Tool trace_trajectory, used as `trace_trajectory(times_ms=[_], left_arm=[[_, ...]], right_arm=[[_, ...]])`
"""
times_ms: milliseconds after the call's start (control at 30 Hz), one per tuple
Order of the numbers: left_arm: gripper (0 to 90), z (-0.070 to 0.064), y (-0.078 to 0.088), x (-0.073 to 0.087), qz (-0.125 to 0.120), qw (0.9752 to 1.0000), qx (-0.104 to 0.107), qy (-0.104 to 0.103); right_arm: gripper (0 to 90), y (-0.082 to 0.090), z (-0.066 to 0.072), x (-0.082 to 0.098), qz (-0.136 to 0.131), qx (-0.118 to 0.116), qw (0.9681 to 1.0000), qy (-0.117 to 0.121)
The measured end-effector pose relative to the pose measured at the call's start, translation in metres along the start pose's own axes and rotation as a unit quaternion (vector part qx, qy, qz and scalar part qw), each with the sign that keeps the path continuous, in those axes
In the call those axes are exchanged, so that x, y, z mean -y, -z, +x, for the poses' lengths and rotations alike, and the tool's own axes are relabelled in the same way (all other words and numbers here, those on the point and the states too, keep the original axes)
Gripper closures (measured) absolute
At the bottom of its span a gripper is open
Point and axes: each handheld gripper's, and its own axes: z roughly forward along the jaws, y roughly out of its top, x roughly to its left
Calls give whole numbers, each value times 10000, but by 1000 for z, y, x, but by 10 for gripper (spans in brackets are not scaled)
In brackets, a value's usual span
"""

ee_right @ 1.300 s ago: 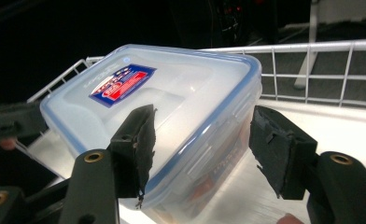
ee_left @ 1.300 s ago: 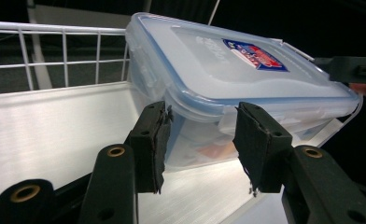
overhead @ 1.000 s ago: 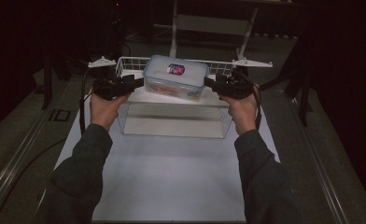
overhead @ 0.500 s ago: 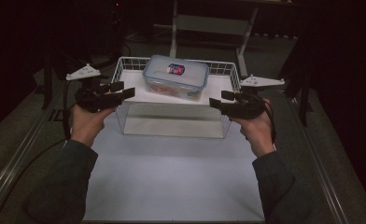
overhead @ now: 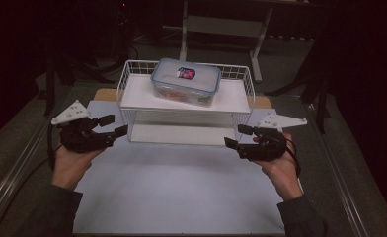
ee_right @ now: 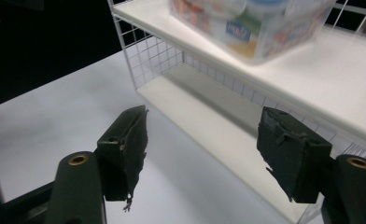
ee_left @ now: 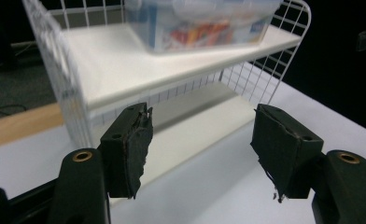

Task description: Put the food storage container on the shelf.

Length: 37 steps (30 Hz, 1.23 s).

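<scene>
A clear plastic food box [overhead: 184, 81] with a blue-rimmed lid and a red and blue label sits on the top shelf of a white wire rack [overhead: 132, 86]. The box [ee_left: 200, 21] shows colourful packets inside, as it does in the right gripper view, box [ee_right: 251, 23]. My left gripper [overhead: 113, 126] is open, low at the rack's front left corner, holding nothing. Its jaws stand wide apart in the left gripper view, left gripper [ee_left: 200, 144]. My right gripper [overhead: 238, 137] is open and empty at the rack's front right corner, right gripper [ee_right: 202, 156].
The rack stands on a white sheet [overhead: 181, 192] over a wooden table [overhead: 105, 94]. The rack's lower shelf [overhead: 181, 133] is bare. A metal rail [overhead: 14, 168] runs along the left. A grey table frame [overhead: 226, 24] stands behind in the dark.
Both grippers have let go of the box's sides, drawn back toward the person and down to the rack's front corners. The box stays on the top shelf.
</scene>
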Motion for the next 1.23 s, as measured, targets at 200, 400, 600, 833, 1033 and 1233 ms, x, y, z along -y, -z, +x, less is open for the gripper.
trace_trajectory(times_ms=[200,400,600,833,1033,1233], left_arm=[[360,-11,11,41,115,9999,-60,-106],[361,-18,21,72,160,9996,-214,-18],[337,-25,31,99,182,9992,-281,-221],[332,-25,41,118,-71,9992,-384,-105],[328,-26,48,132,-215,9987,-466,-70],[328,-24,45,135,-199,9987,-458,-20]], right_arm=[[302,9,3,31,31,104,9999,-82],[289,23,21,58,65,431,9989,191],[238,31,32,88,41,498,9987,126],[209,35,35,109,42,469,9989,67],[206,39,38,135,-68,584,9982,111],[206,36,38,139,-72,631,9977,224]])
